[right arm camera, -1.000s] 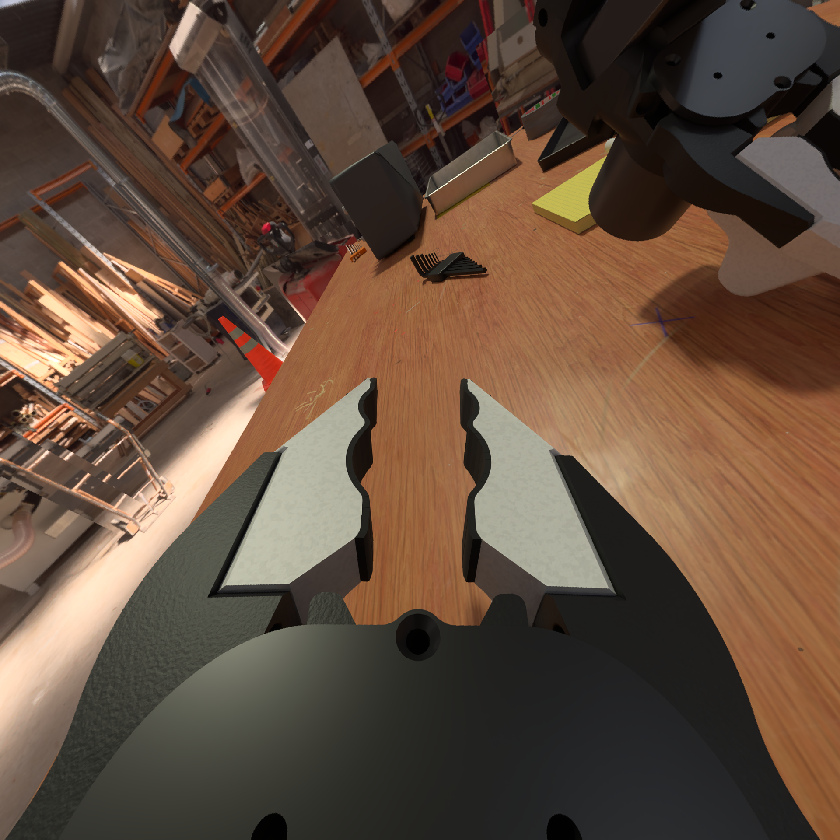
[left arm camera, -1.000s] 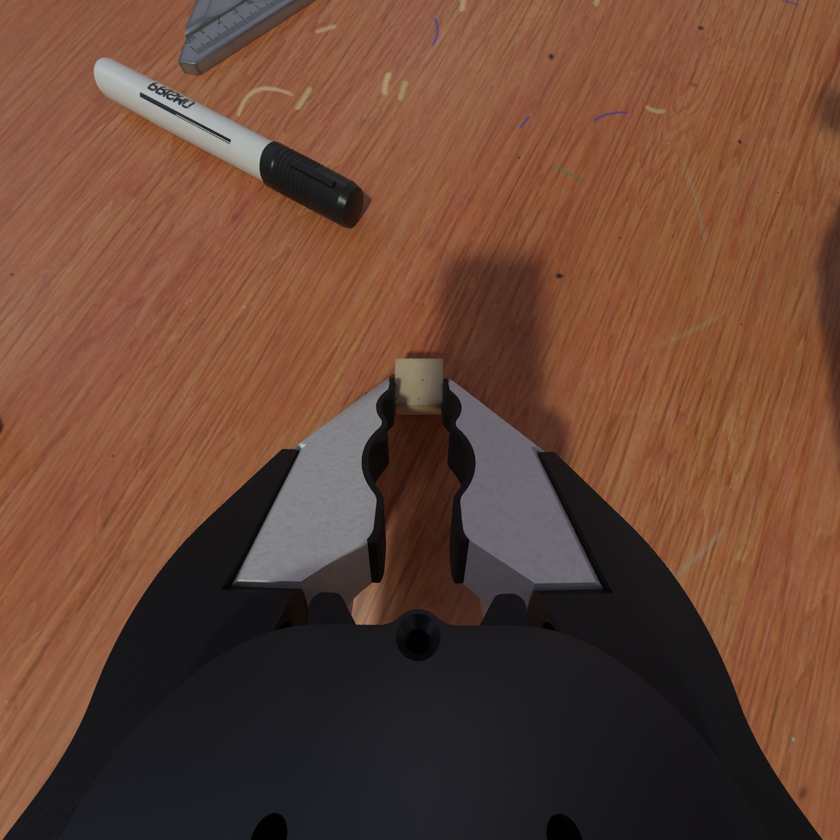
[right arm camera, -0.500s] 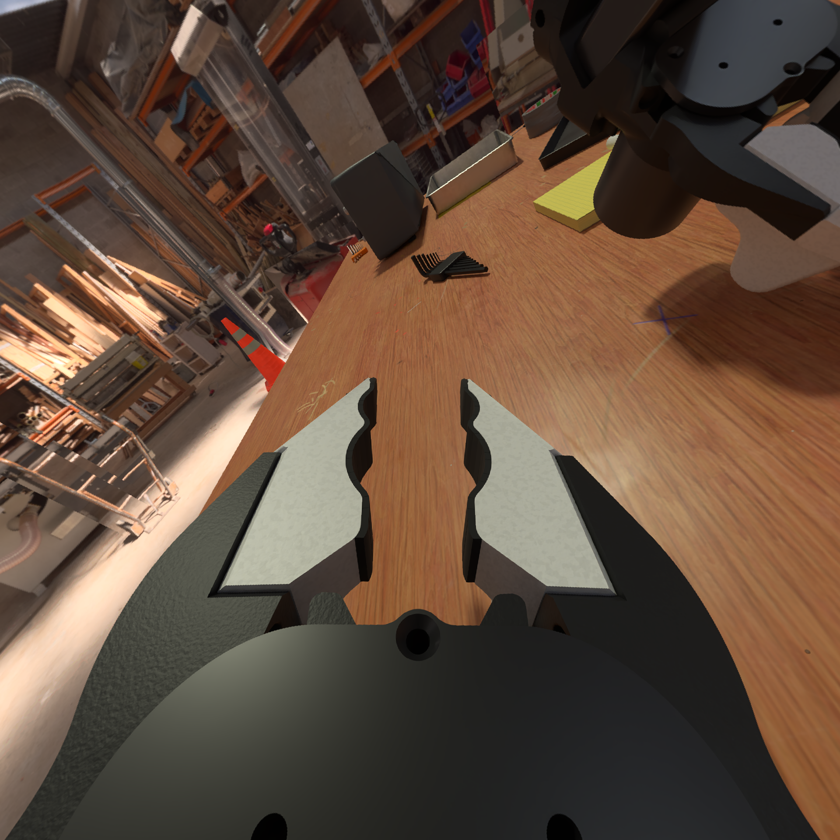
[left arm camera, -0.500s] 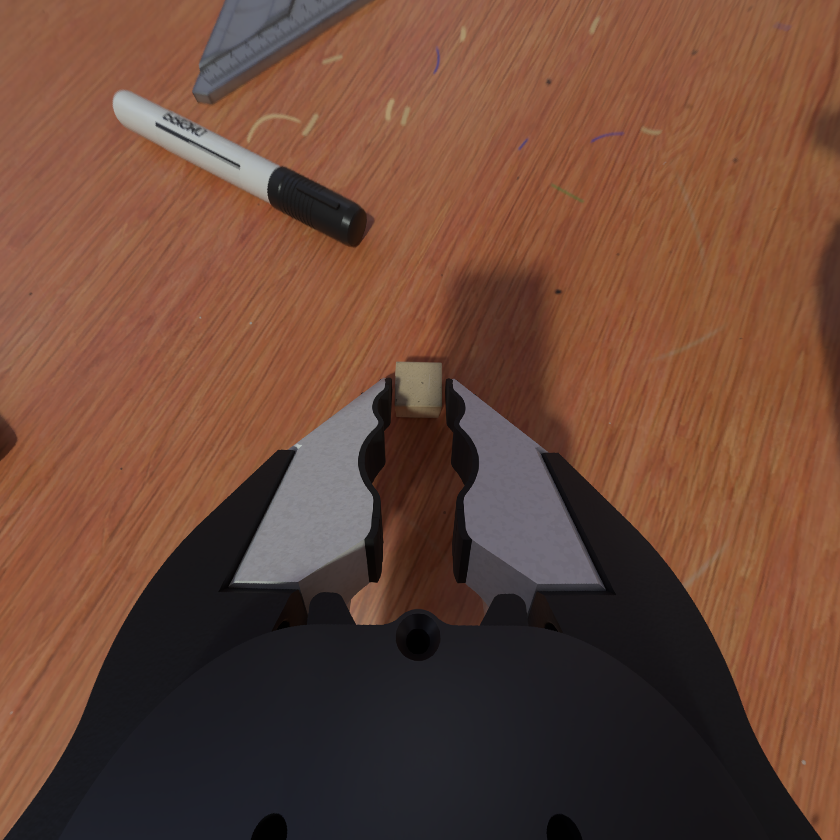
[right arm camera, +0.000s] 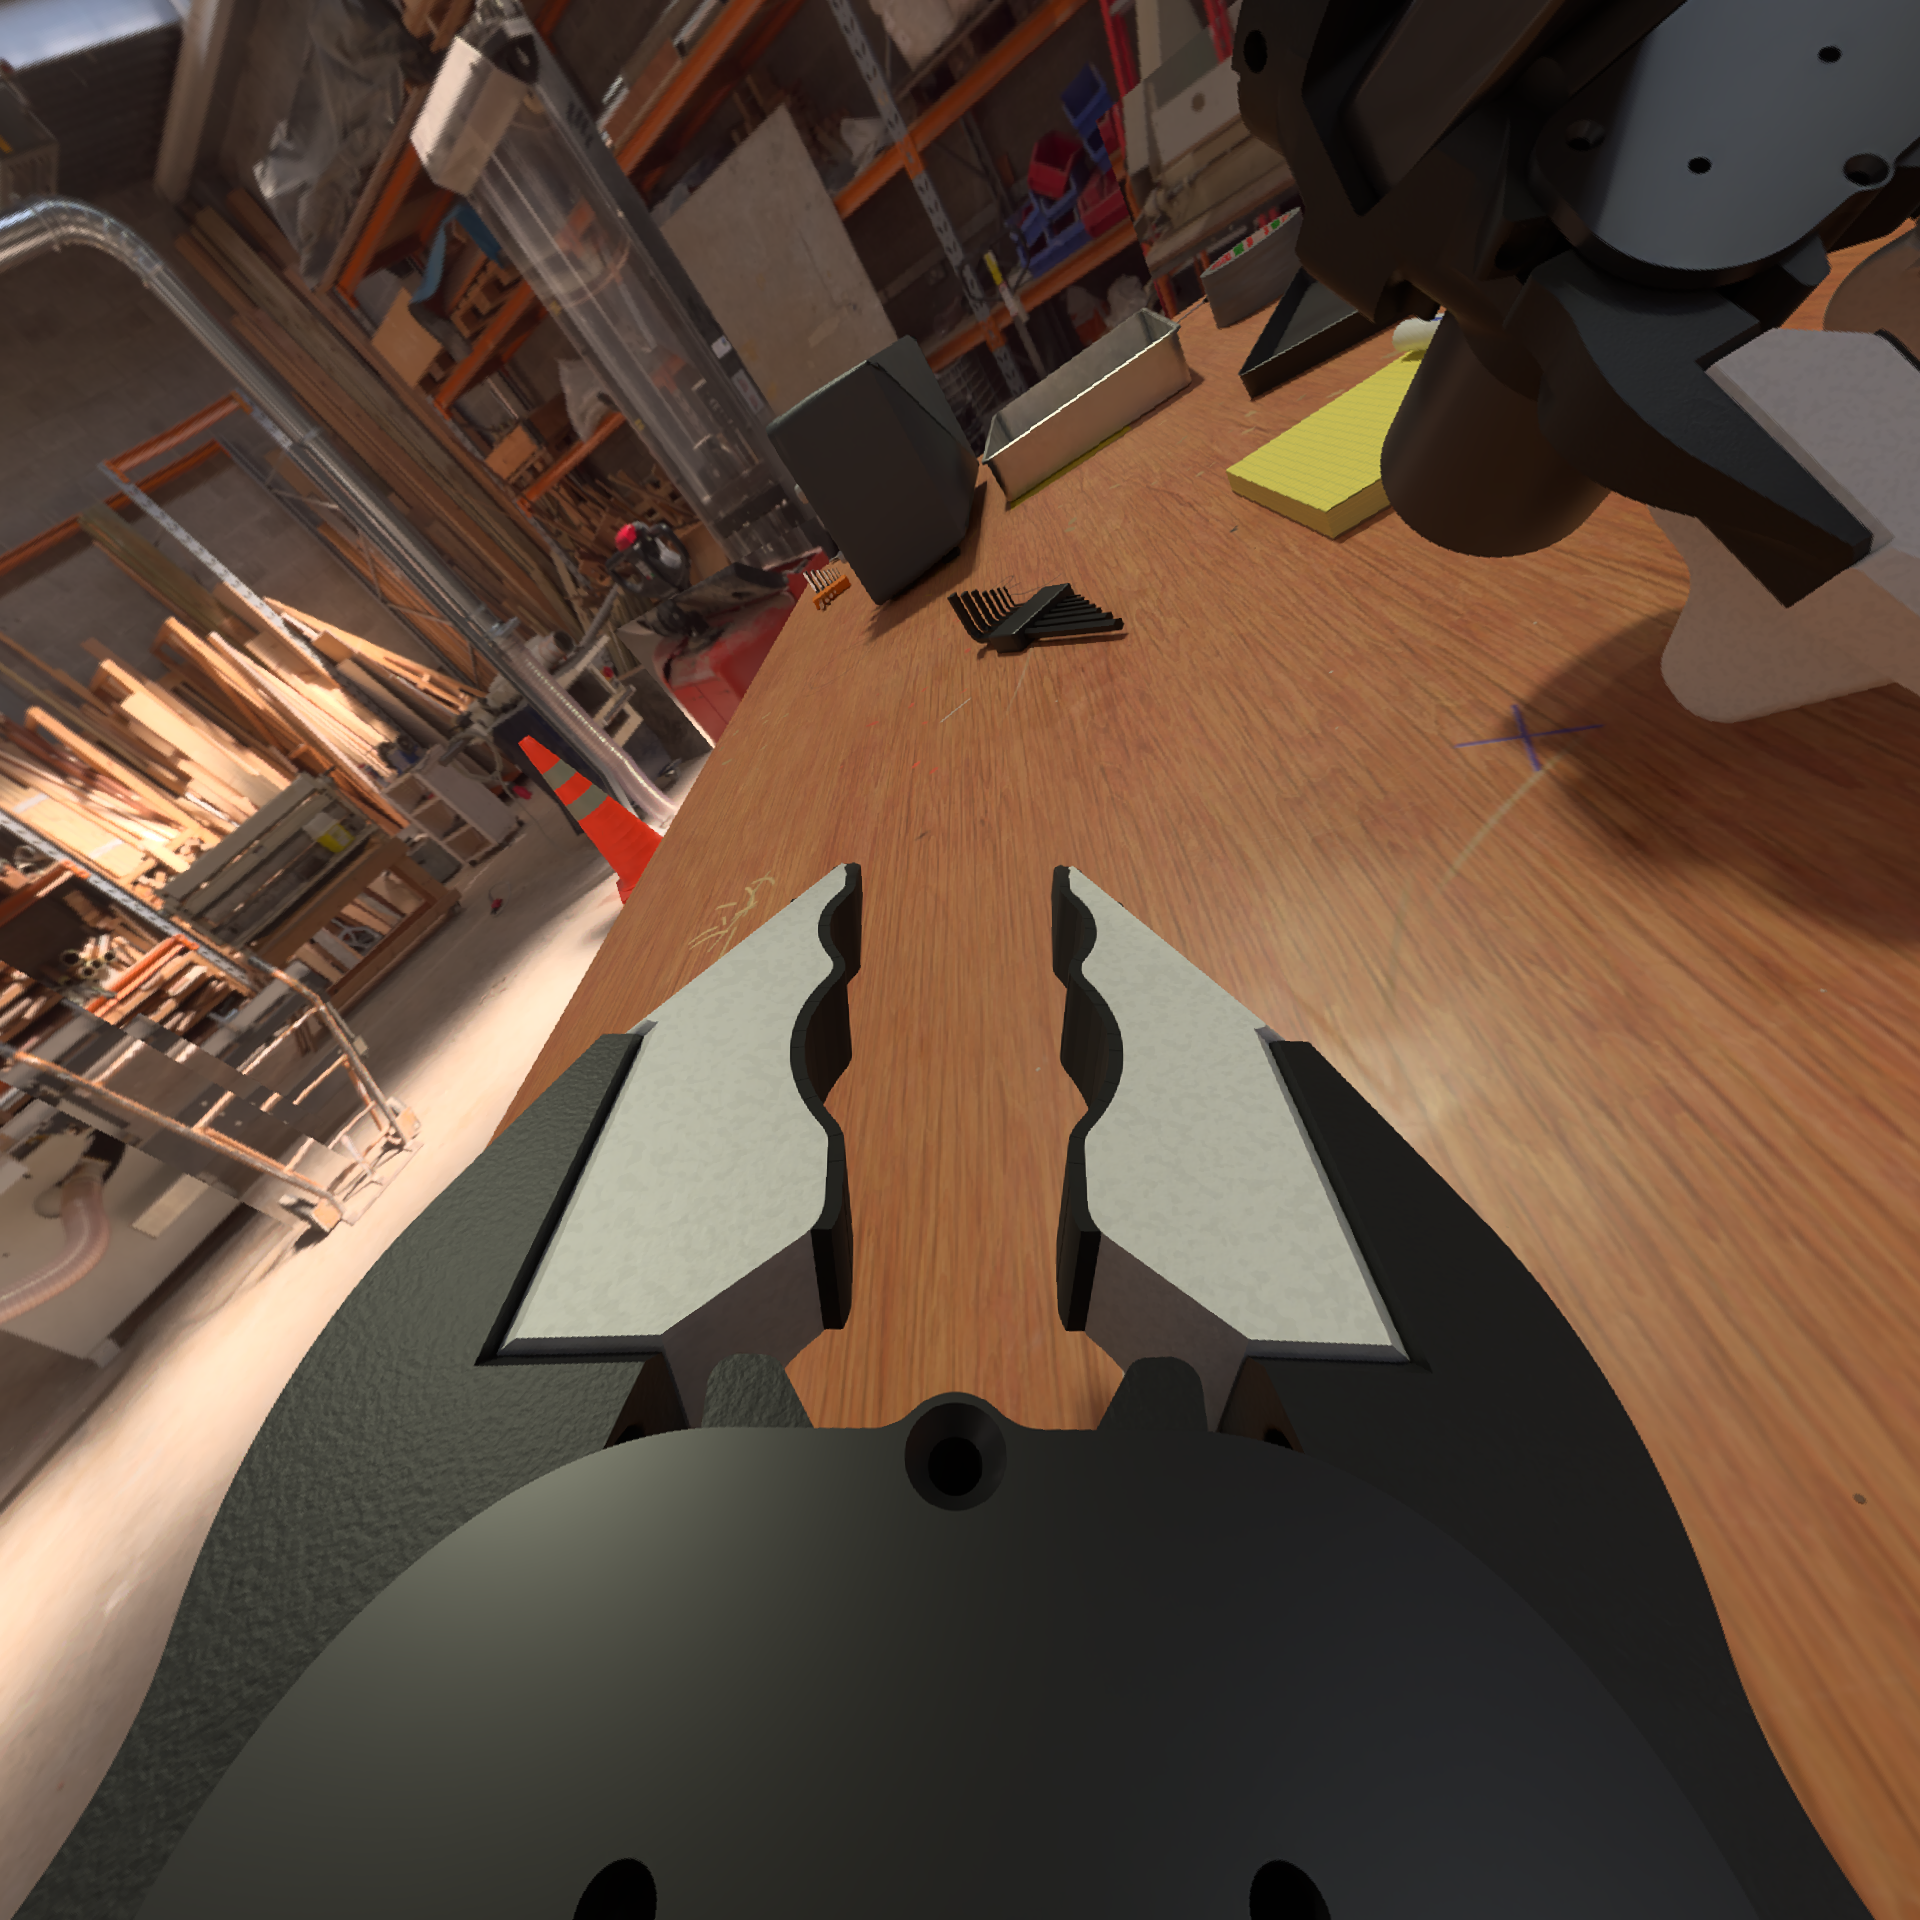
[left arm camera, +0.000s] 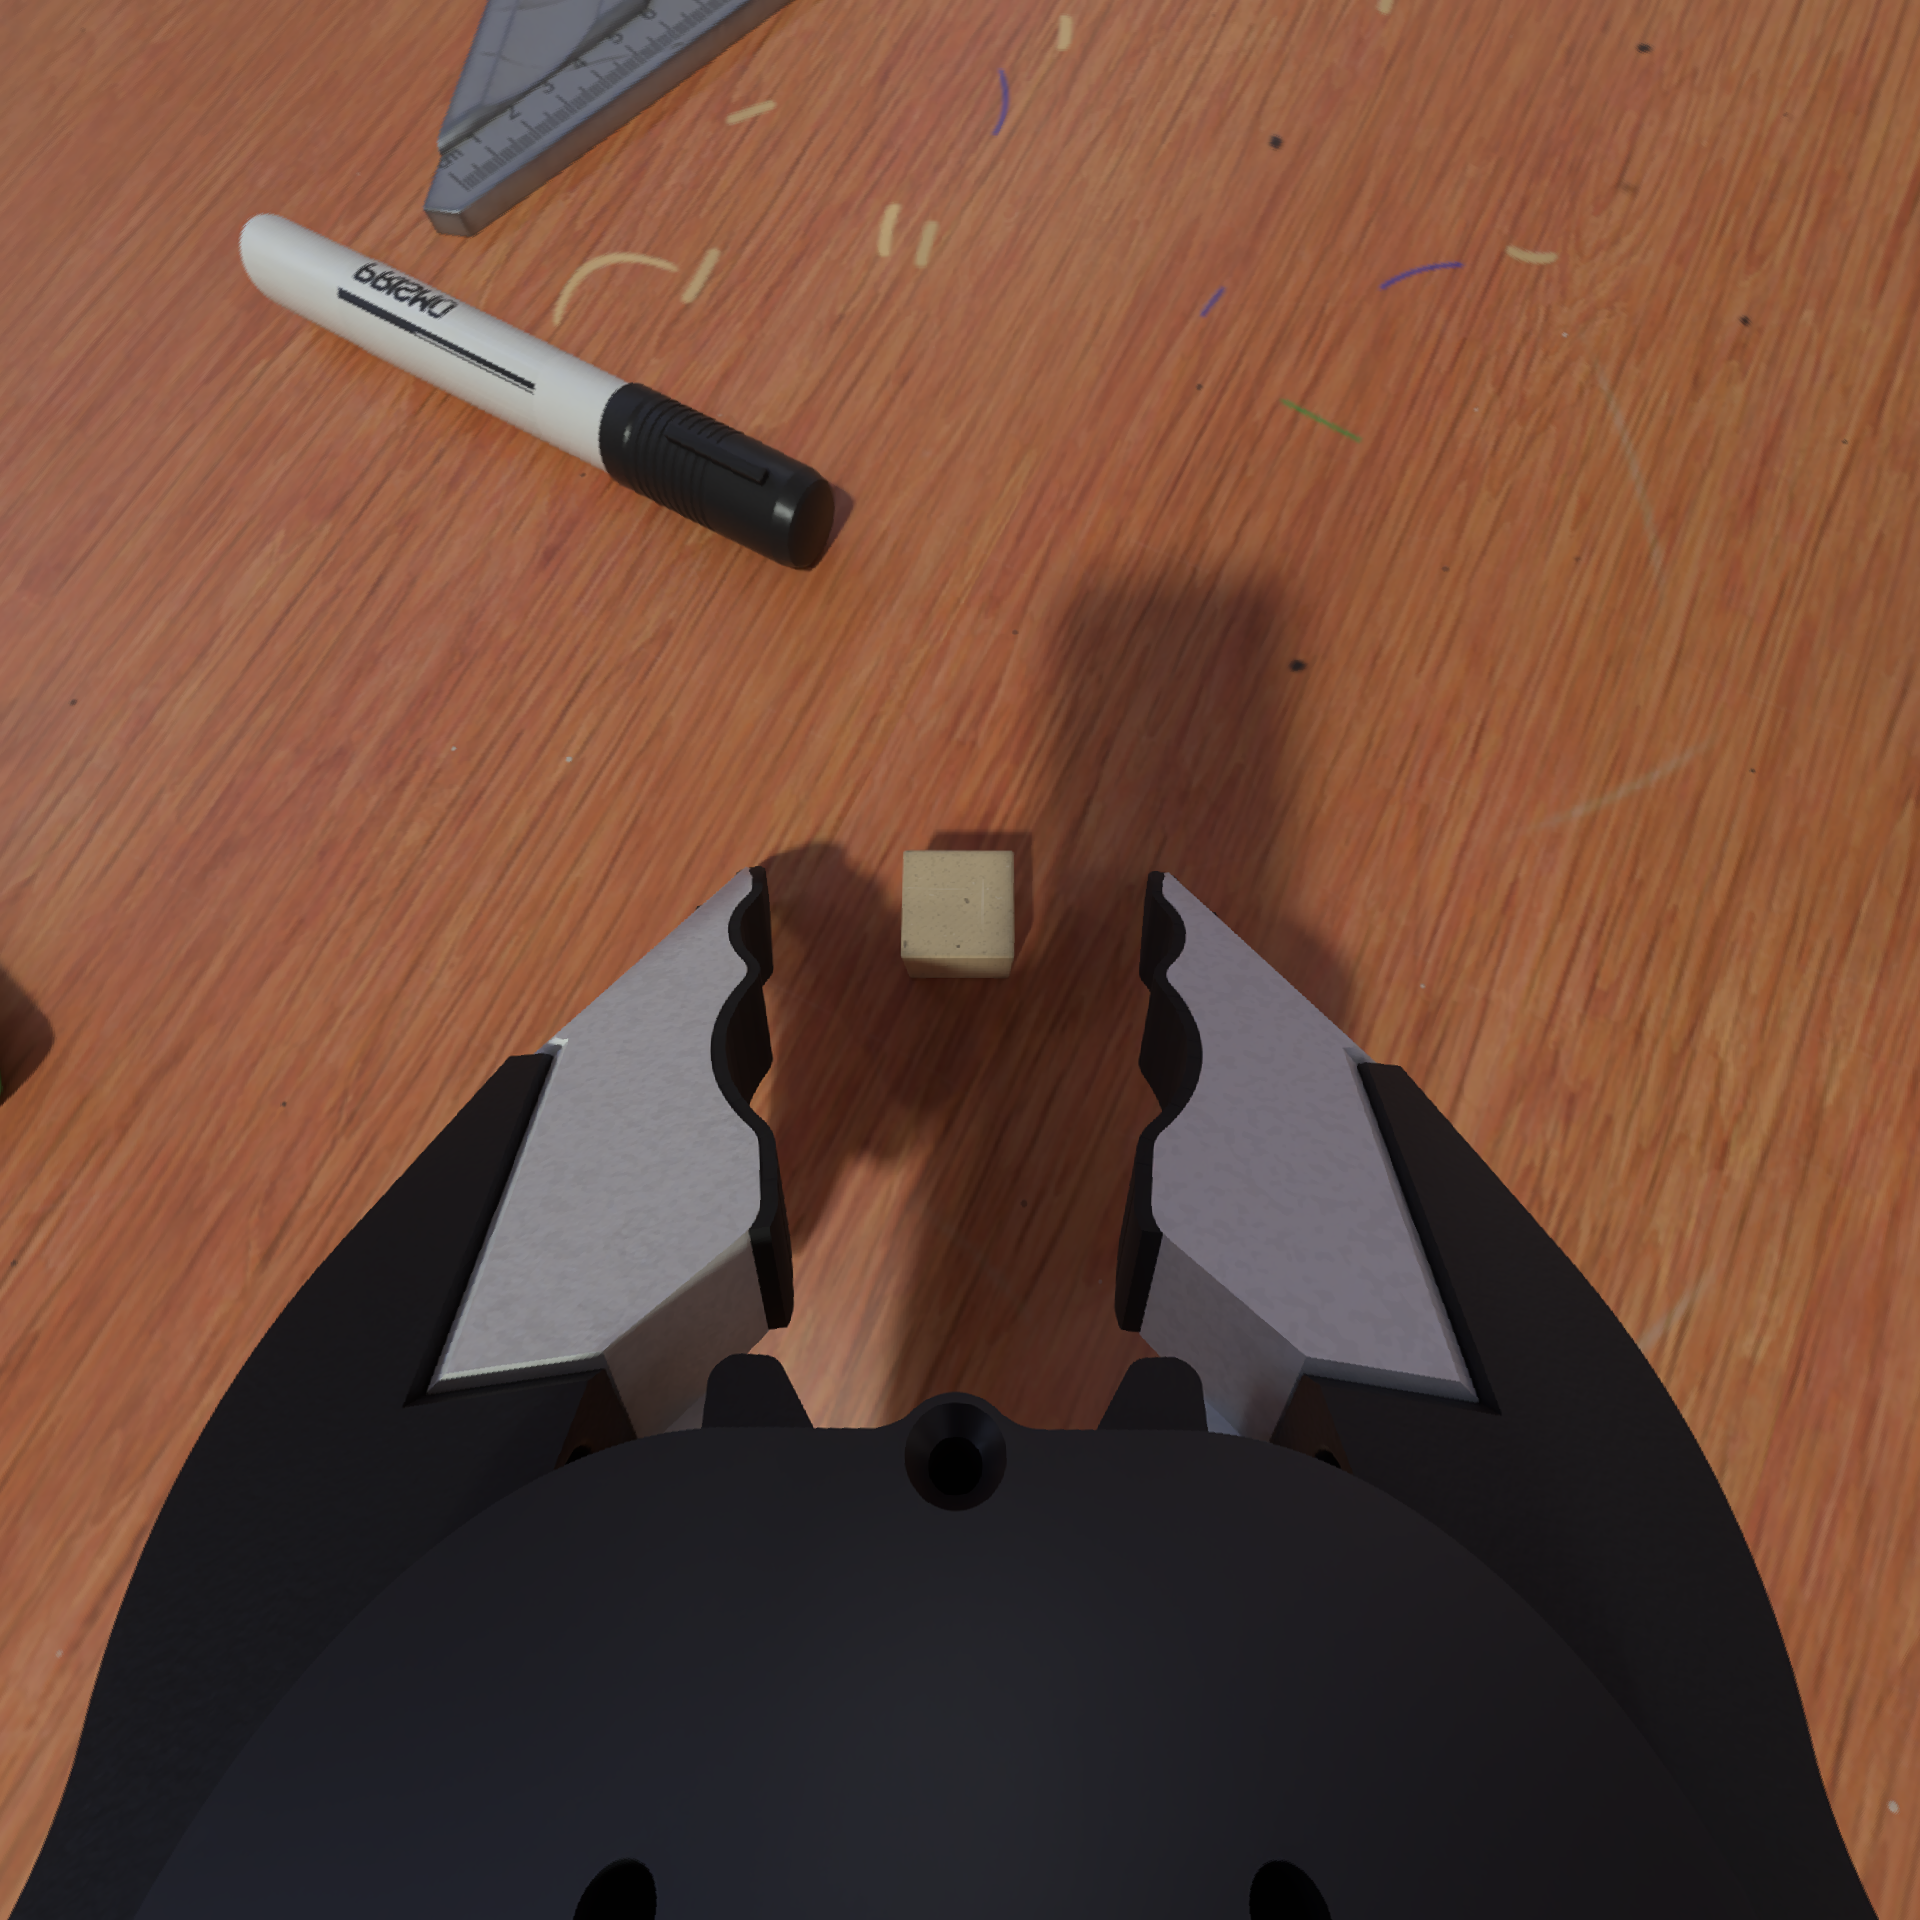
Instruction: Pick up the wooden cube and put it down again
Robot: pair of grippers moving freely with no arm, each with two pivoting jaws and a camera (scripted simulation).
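Note:
The small pale wooden cube (left arm camera: pixel 956 909) rests on the brown wooden table (left arm camera: pixel 1455 935), with its shadow right under it. My left gripper (left arm camera: pixel 956 876) is open. Its two fingertips stand on either side of the cube, with clear gaps on both sides and no contact. My right gripper (right arm camera: pixel 957 873) is open and empty, low over the table near its left edge. The left gripper's body (right arm camera: pixel 1662 260) shows at the top right of the right wrist view. The cube is hidden in that view.
A white marker with a black cap (left arm camera: pixel 520 384) and a grey triangular ruler (left arm camera: pixel 561 104) lie beyond the cube to the left. In the right wrist view a hex key set (right arm camera: pixel 1039 618), a yellow notepad (right arm camera: pixel 1320 457), a metal tray (right arm camera: pixel 1081 405) and a dark bin (right arm camera: pixel 883 478) lie farther along the table.
My left gripper was shut on the cube and has opened wide. The cube now sits free on the table between the fingertips. My right gripper has not moved.

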